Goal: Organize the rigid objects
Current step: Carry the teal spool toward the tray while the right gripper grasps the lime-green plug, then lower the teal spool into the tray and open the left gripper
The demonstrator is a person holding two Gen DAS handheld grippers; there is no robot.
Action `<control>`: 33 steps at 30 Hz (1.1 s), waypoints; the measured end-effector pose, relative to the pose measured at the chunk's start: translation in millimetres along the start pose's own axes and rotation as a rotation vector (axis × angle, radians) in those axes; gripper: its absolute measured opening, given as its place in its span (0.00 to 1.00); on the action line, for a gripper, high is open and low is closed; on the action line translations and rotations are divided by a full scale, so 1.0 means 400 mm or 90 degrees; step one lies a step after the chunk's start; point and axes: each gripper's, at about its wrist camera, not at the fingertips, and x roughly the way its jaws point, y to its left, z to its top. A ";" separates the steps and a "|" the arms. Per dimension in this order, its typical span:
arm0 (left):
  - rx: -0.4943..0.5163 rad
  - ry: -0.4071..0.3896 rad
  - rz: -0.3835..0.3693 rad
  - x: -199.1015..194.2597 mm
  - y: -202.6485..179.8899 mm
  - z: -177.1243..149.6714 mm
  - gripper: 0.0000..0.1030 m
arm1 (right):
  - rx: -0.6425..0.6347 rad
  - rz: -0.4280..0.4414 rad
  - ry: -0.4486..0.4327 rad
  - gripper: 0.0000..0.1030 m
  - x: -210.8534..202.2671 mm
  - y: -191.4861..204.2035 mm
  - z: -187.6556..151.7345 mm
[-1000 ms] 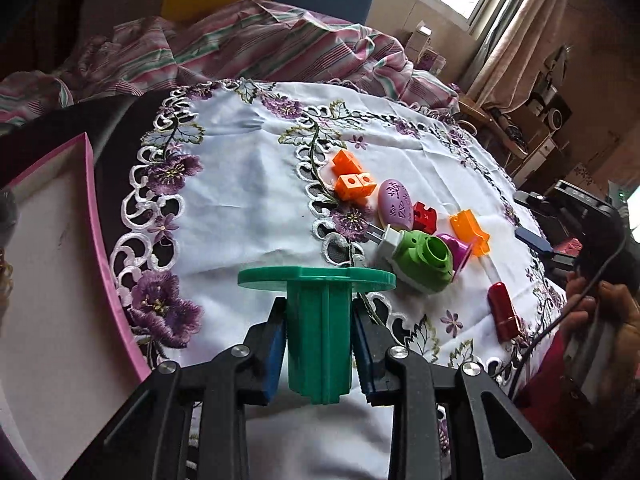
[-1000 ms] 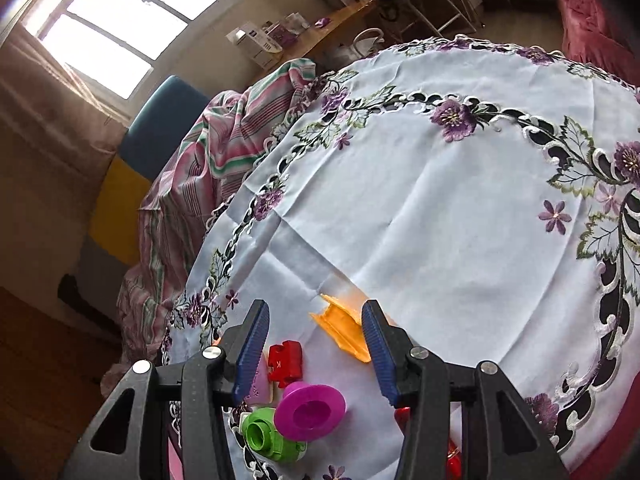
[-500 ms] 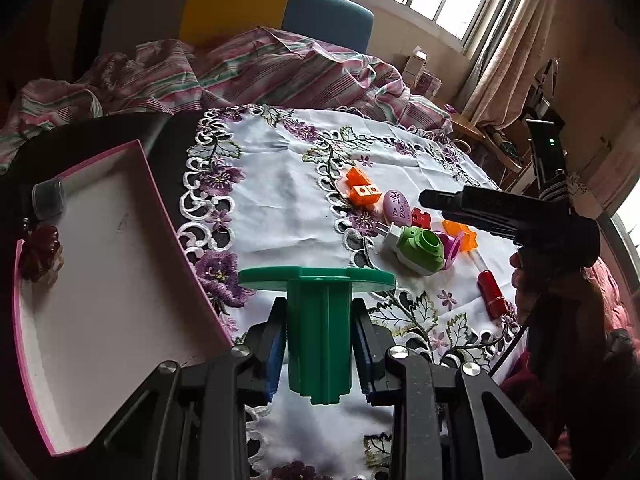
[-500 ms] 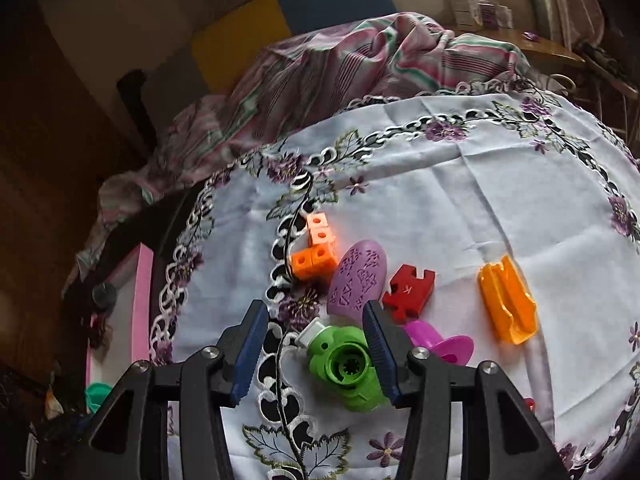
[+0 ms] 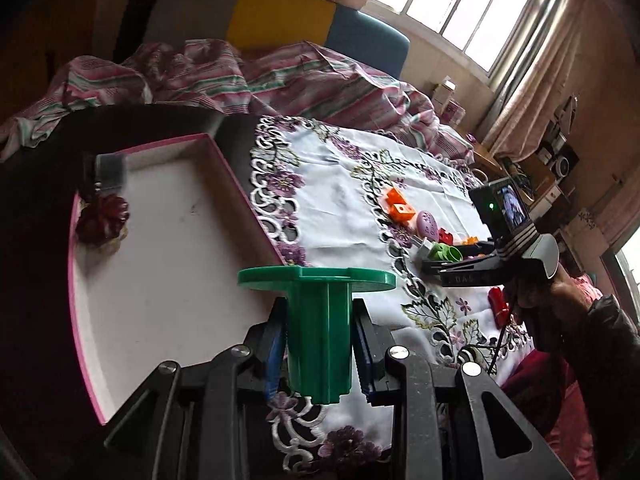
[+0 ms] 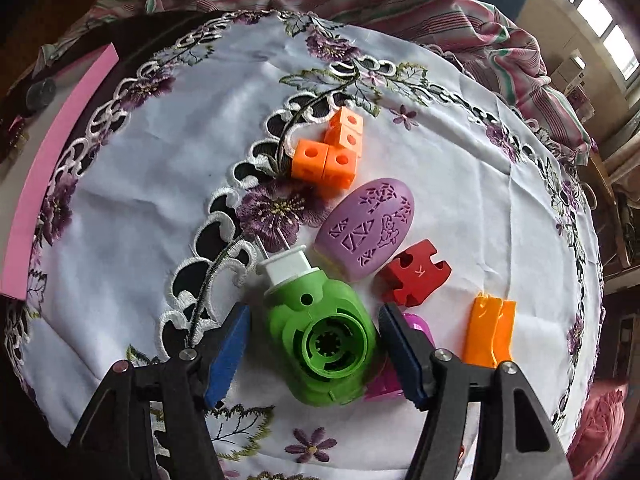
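My left gripper (image 5: pixel 320 354) is shut on a dark green flanged spool (image 5: pixel 318 320), held upright beside the right edge of the pink-rimmed white tray (image 5: pixel 160 264). My right gripper (image 6: pixel 314 342) is open, its blue pads either side of a light green round part with a white neck (image 6: pixel 322 338) lying on the cloth. Behind it lie orange cubes (image 6: pixel 332 152), a purple oval piece (image 6: pixel 366 230), a red block (image 6: pixel 416 274), an orange clip (image 6: pixel 490 330) and a magenta piece (image 6: pixel 400 376), partly hidden by the right finger.
The tray holds a dark red object (image 5: pixel 102 218) and a grey cap (image 5: pixel 108 168) at its far corner. A red cylinder (image 5: pixel 498 304) lies near the table's right side. A striped cloth (image 5: pixel 280 80) covers the seat behind the embroidered tablecloth (image 6: pixel 160 200).
My left gripper has carried the green spool leftward towards the tray. My right gripper has swung down and closed in over the light green part, still open.
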 end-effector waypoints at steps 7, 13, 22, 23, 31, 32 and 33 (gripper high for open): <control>-0.031 -0.020 0.035 -0.036 0.062 -0.013 0.30 | 0.050 0.095 -0.066 0.54 -0.033 0.071 0.010; -0.047 -0.047 0.090 -0.075 0.104 -0.022 0.30 | 0.050 0.118 -0.052 0.51 0.001 0.102 0.009; -0.052 -0.064 0.154 -0.110 0.131 -0.035 0.30 | 0.059 0.127 -0.054 0.52 0.000 0.105 0.008; -0.048 -0.067 0.161 -0.115 0.131 -0.036 0.30 | 0.057 0.124 -0.055 0.52 -0.001 0.107 0.007; -0.052 -0.066 0.167 -0.120 0.145 -0.036 0.30 | 0.046 0.112 -0.059 0.51 0.002 0.107 0.008; -0.057 -0.062 0.160 -0.117 0.148 -0.037 0.30 | 0.045 0.111 -0.059 0.51 0.002 0.108 0.008; -0.067 -0.057 0.149 -0.112 0.156 -0.038 0.30 | 0.045 0.110 -0.059 0.51 0.003 0.108 0.008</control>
